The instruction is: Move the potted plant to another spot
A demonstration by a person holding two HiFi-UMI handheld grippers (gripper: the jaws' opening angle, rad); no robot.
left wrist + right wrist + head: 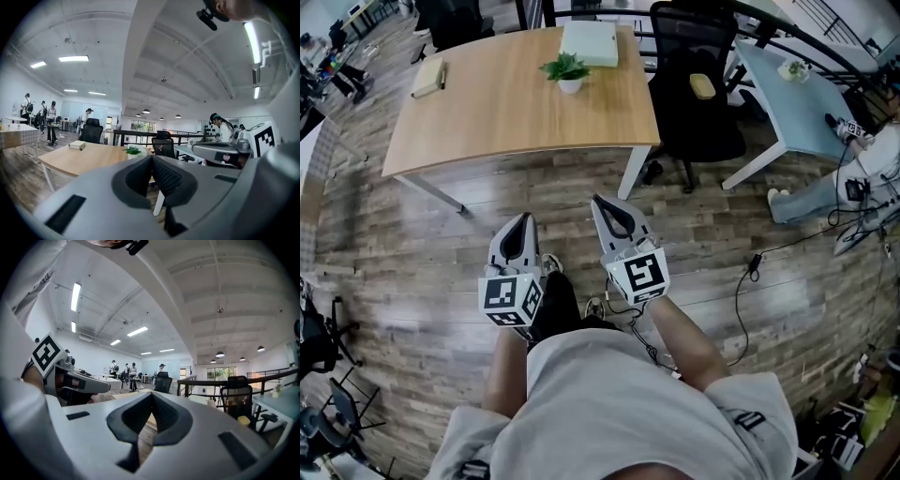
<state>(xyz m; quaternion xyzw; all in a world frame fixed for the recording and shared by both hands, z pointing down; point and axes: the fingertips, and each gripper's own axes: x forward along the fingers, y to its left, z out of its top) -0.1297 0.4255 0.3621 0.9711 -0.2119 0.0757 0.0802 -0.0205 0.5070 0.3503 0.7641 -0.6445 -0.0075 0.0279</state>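
A small green potted plant (567,73) in a white pot stands on the far middle of a wooden table (497,112); in the left gripper view the potted plant (134,151) shows small beyond the jaws. Both grippers are held in front of the person's body, well short of the table. My left gripper (527,219) has its jaws closed together with nothing between them. My right gripper (598,201) is likewise shut and empty. In the gripper views, the left gripper (152,159) and right gripper (151,397) each show their tips meeting.
A book (428,79) lies at the table's left and a white box (590,42) at its far edge. A black office chair (694,84) stands right of the table, beside a pale blue desk (806,103). A seated person (853,178) and cables (750,272) are on the right.
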